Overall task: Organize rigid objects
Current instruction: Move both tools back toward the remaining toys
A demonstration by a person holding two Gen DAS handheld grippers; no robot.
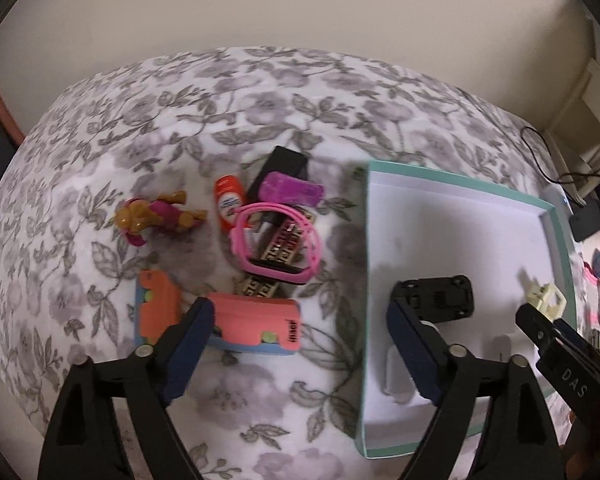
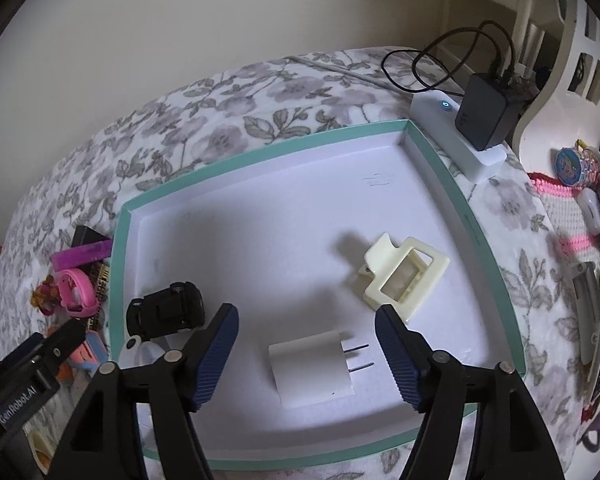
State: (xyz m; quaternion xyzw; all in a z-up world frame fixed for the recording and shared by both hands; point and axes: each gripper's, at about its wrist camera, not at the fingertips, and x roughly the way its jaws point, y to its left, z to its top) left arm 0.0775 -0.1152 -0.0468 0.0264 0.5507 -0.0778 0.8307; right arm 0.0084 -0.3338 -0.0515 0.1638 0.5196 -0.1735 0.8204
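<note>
A teal-rimmed white tray lies on a floral cloth. In it are a black toy car, a cream hair claw and a white plug adapter. Left of the tray lie a pink watch, a toy figure, an orange tube, a purple piece and a coral-and-blue case. My left gripper is open, straddling the tray's left rim. My right gripper is open above the adapter.
A white power strip with a black charger and cable sits behind the tray. Clutter, including a knitted pink-and-white mat, lies at the right. A black box and patterned strap lie under the watch.
</note>
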